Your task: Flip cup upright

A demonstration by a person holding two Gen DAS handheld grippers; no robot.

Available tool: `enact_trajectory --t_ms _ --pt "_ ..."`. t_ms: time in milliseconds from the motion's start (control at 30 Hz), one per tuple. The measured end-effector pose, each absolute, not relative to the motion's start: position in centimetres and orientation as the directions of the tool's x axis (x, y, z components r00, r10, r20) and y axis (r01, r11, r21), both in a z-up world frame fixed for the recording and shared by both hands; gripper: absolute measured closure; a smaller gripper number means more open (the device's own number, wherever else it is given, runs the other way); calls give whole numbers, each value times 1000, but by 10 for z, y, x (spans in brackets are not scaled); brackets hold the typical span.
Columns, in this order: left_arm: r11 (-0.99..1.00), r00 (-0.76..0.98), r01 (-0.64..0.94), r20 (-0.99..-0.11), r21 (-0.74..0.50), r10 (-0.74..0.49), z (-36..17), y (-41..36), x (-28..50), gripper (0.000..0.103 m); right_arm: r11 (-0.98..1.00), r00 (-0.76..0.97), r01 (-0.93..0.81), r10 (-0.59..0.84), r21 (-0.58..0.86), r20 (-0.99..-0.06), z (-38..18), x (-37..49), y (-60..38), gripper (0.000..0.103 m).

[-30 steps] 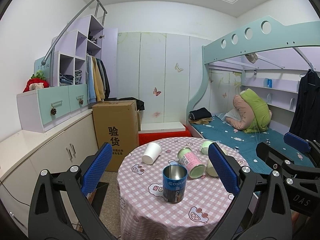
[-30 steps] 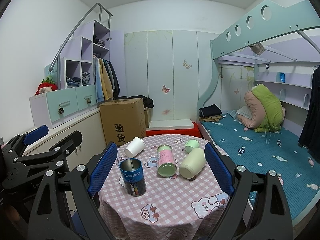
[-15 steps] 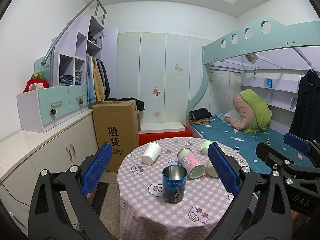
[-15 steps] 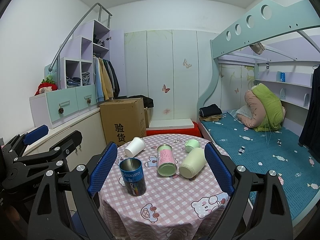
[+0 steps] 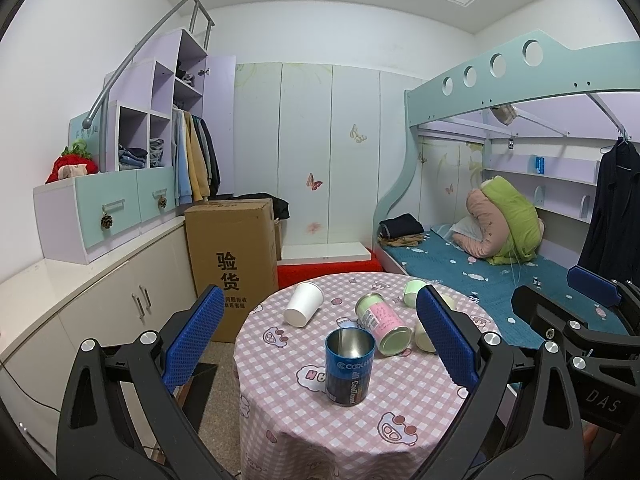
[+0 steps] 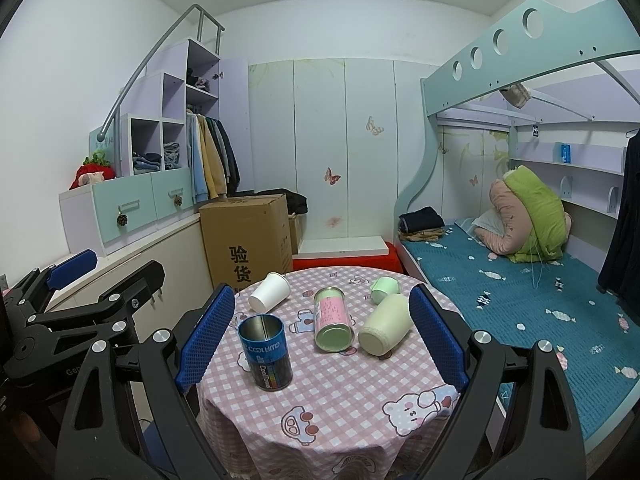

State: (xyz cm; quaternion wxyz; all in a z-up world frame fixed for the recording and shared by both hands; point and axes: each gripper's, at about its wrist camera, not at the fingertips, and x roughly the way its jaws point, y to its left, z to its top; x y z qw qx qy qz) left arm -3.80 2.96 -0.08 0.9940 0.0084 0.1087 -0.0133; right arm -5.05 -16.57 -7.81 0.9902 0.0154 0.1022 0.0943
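One upright blue cup (image 6: 265, 352), four cups lying, two tongs agape

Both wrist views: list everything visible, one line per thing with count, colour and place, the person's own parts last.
round table: 1, pink checked cloth, centre foreground
blue tin cup: 1, blue, metal inside, upright, near left of the table
white paper cup: 1, white, on its side, far left of the table
pink-green can: 1, on its side, table centre
pale green cups: 2, on their sides, right of the can
cardboard box: 1, brown, on the floor behind the table
bunk bed: 1, teal, right
stair cabinet: 1, lilac and teal, left
left gripper: 1, black, blue pads, jaws open
right gripper: 1, same, jaws open
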Motion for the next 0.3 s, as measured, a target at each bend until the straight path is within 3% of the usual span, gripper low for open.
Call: enact_trajectory --t_ms 300 --pt "1000 973 26 -229 12 -23 -6 31 -32 6 981 959 -185 192 53 -208 -81 -48 -163 17"
